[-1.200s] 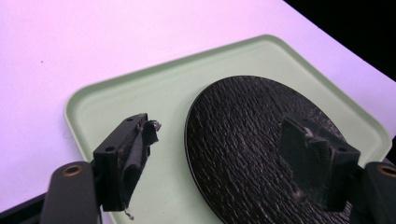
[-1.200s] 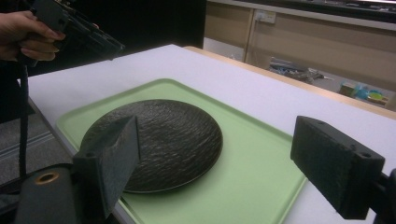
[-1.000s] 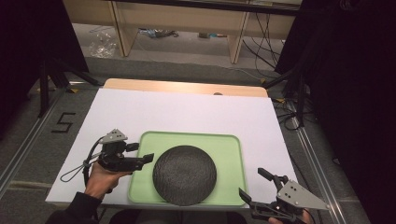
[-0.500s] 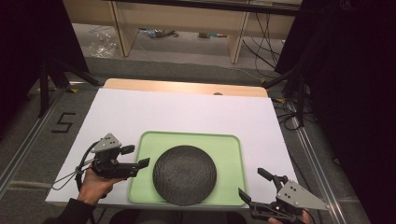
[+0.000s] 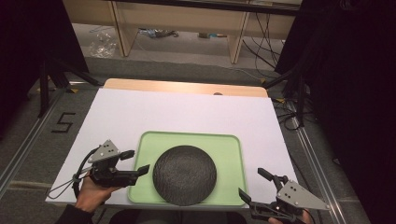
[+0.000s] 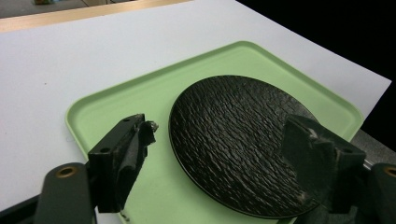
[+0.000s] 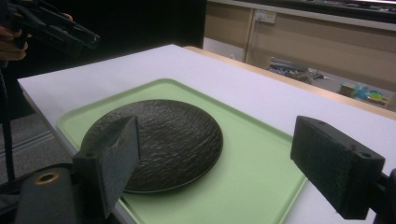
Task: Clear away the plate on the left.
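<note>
Black textured plate [image 5: 185, 174] lies flat in the green tray [image 5: 231, 144], on the white table cover [image 5: 187, 109].

Left gripper [image 5: 133, 162]: jaws spread wide, holding nothing. It sits over the tray's left rim. In the left gripper view the plate [image 6: 238, 140] lies ahead of and between the two jaws, nearer the right-hand jaw, which overlaps the plate's near edge; the left-hand jaw stands over bare tray floor [image 6: 116, 105], clear of the plate. Contact between jaw and plate: cannot tell.

Right gripper [image 5: 255, 185]: jaws open, empty, near the tray's front right corner. In the right gripper view the plate [image 7: 156, 140] lies ahead and toward the left-hand jaw, partly hidden behind it; the right-hand jaw is well apart from the plate, over the tray's edge.

Versus half a second earlier: left gripper has shifted slightly rightward toward the plate. Right gripper, plate and tray unchanged.
</note>
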Available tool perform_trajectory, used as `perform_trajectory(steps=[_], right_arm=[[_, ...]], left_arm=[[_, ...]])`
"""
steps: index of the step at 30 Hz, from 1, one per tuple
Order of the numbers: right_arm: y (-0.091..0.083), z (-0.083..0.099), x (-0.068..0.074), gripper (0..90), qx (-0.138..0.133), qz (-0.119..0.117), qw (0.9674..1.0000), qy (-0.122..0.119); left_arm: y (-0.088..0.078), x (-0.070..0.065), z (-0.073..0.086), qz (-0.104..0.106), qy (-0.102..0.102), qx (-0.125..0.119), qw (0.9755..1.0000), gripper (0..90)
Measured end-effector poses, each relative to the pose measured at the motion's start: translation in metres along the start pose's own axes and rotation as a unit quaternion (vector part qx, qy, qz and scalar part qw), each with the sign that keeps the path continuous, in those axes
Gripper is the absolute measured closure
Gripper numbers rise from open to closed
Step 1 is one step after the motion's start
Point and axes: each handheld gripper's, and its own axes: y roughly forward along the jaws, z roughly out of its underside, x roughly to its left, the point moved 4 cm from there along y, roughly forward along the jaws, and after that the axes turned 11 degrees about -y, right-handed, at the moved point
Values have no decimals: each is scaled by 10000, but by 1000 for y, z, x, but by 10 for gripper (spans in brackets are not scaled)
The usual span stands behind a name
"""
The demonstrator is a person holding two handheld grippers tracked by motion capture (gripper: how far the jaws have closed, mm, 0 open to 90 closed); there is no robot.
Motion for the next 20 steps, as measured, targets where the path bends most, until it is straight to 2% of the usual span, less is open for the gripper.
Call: perform_trajectory(steps=[2,3,5,8,10,11,20], right_arm=[[0,0,-1,168,-59,44,9999,-88],[0,0,-1,169,-53,39,9999,-76],[1,0,-1,169,-46,39,10000,-79],[1,0,-1,168,-53,45,9999,-91],[1,0,-1,168,-54,43,9999,-92],[1,0,-1,169,-54,42,9999,-89],[1,0,-1,169,-100,65,9999,-88]], left_arm=[[-1,-2,2,5,13,-15,10000,224],[-2,-3,2,16,105,-2,9999,223],[-3,-5,3,25,36,-2,10000,223],[-4,-7,5,23,65,11,10000,221],[-3,-6,6,24,191,59,9998,220],[-2,-6,6,-43,200,86,9998,219],[1,-4,7,-64,172,166,9997,218]])
